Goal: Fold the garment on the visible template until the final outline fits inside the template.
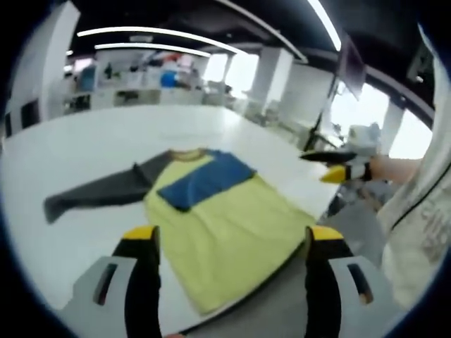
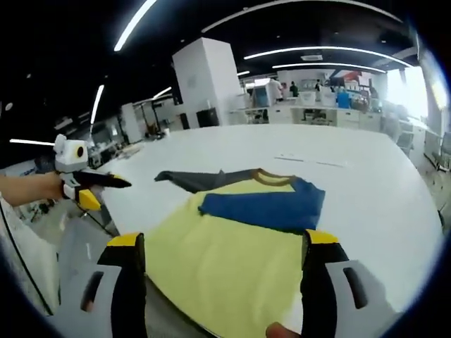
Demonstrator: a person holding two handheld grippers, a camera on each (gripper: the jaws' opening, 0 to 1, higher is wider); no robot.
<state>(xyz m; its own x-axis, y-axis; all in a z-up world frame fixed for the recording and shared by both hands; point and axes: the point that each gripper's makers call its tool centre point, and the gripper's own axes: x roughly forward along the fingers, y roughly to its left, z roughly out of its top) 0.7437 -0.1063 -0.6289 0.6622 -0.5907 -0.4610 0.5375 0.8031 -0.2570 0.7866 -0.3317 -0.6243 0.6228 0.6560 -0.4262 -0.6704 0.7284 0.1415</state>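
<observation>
A yellow long-sleeved shirt (image 1: 229, 218) lies flat on the white table (image 1: 84, 141), hem toward the near edge. Its blue sleeve (image 1: 208, 179) is folded across the chest. Its grey sleeve (image 1: 99, 193) stretches out sideways on the table. My left gripper (image 1: 232, 236) hovers open above the hem, touching nothing. The right gripper (image 1: 338, 169) hangs off the table's edge at the right, held by a hand. In the right gripper view the shirt (image 2: 211, 260) has the blue sleeve (image 2: 264, 204) folded over and the grey sleeve (image 2: 201, 179) pointing left. My right gripper (image 2: 224, 239) is open and empty above it. The left gripper (image 2: 91, 184) floats at the left.
The table edge (image 1: 282, 264) runs just under the shirt's hem, with grey floor (image 1: 366, 232) beyond. A person's white sleeve (image 1: 423, 211) fills the right side. Faint marks (image 2: 310, 160) lie on the table (image 2: 373, 183) behind the shirt. Desks and pillars (image 2: 208, 81) stand far back.
</observation>
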